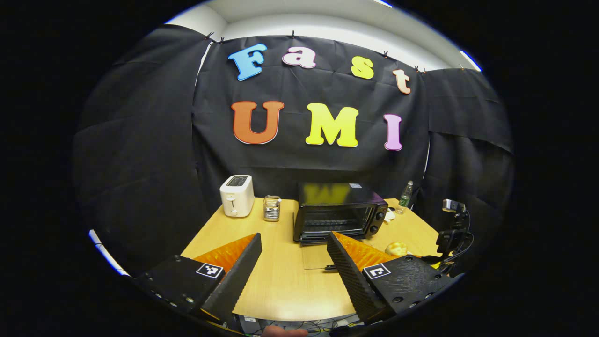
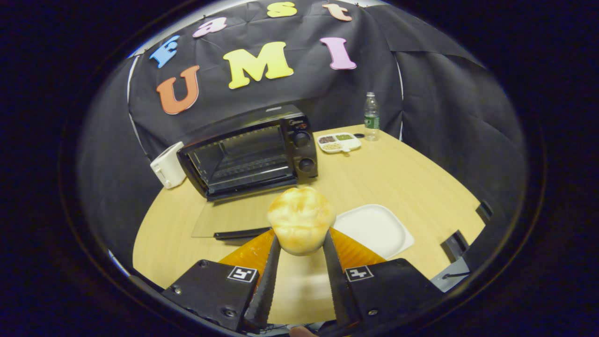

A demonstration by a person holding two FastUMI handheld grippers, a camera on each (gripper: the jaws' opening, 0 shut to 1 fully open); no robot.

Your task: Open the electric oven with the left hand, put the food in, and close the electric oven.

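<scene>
With the oven (image 2: 248, 154) door already lying flat on the tabletop (image 2: 398, 173), the left tongs (image 1: 294, 262) are hanging apart and empty, while the right tongs (image 2: 299, 262) are clamping the bread roll (image 2: 301, 219) at its lower sides, facing the opening. It's looking soft, light, easily squashed, so gentle pressure there seems wisest.

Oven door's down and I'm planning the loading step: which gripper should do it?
Right. The right gripper is shut on the bun, facing the open oven; the left gripper is open and holds nothing.
</scene>
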